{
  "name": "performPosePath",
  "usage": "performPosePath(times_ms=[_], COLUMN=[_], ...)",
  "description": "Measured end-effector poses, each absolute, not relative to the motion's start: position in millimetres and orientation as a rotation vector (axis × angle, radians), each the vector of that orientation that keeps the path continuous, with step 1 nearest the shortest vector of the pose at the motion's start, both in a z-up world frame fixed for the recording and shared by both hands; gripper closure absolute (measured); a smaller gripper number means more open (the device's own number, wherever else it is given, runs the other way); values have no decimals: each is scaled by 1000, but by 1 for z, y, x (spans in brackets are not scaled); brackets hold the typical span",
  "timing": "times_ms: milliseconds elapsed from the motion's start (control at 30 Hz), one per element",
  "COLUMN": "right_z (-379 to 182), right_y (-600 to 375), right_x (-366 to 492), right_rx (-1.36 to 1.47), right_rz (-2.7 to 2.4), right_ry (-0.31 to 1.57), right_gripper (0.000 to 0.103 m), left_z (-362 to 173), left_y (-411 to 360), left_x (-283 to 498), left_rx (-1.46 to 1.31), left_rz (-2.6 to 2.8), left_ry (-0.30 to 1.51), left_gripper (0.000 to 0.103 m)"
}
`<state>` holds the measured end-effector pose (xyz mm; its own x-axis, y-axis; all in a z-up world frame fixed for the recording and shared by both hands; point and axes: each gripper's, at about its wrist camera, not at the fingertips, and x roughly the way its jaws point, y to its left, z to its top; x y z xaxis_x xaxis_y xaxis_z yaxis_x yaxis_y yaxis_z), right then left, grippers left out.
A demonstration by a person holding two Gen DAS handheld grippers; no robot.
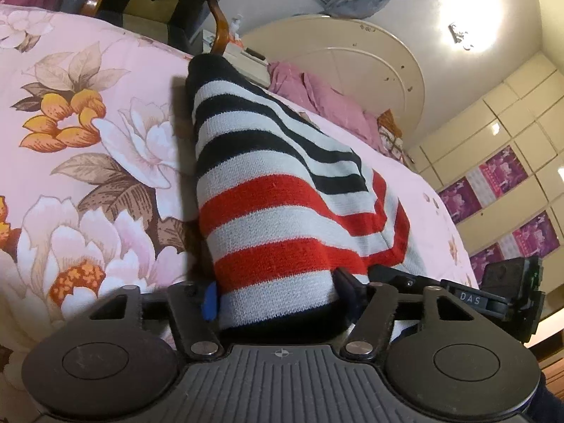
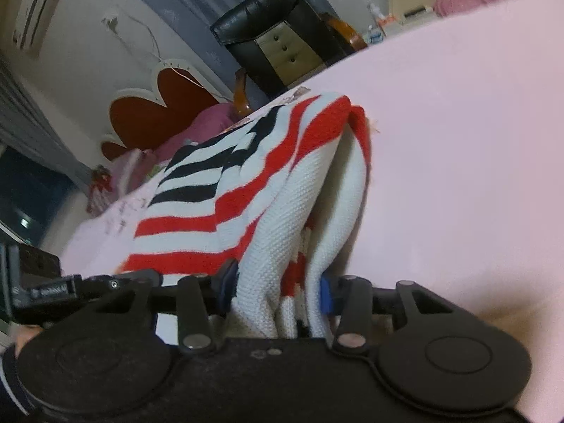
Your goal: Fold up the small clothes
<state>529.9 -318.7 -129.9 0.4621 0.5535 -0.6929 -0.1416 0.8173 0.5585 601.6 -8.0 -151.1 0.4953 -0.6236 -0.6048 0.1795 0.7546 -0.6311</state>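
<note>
A small knitted sweater [image 1: 268, 190] with red, white and black stripes hangs lifted above the pink floral bedspread [image 1: 88, 141]. My left gripper [image 1: 278, 296] is shut on its lower striped edge, the cloth bunched between the jaws. In the right wrist view the same sweater [image 2: 246, 194] drapes from my right gripper [image 2: 278, 292], which is shut on bunched white and red folds. The other gripper's body shows at the right edge of the left view [image 1: 507, 292] and at the left edge of the right view [image 2: 35, 282]. The two grippers are close side by side.
The bed's pink cover [image 2: 458, 158] fills the area below. A cream rounded headboard [image 1: 352, 60] and purple pillows [image 1: 317, 95] lie at the far end. A black and tan armchair [image 2: 278, 35] stands beside the bed. Cupboards [image 1: 511, 141] line the wall.
</note>
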Motion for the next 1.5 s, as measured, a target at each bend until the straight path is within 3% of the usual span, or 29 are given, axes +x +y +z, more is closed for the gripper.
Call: performPosePath(times_ms=[167, 700, 1100, 1500], right_z=[-123, -66, -17, -45], right_y=[-315, -282, -164, -32], right_x=[523, 482, 438, 430], right_rx=[430, 341, 241, 276], right_rz=[435, 467, 534, 629], right_ry=[980, 881, 799, 844], right_gripper=[68, 70, 70, 70], left_z=[-145, -93, -44, -52], left_y=[-14, 25, 154, 294], left_x=[597, 550, 472, 420], left_rx=[-507, -485, -462, -448], left_rz=[-507, -562, -532, -397], left_ry=[919, 815, 748, 769], left_gripper=[47, 50, 50, 50])
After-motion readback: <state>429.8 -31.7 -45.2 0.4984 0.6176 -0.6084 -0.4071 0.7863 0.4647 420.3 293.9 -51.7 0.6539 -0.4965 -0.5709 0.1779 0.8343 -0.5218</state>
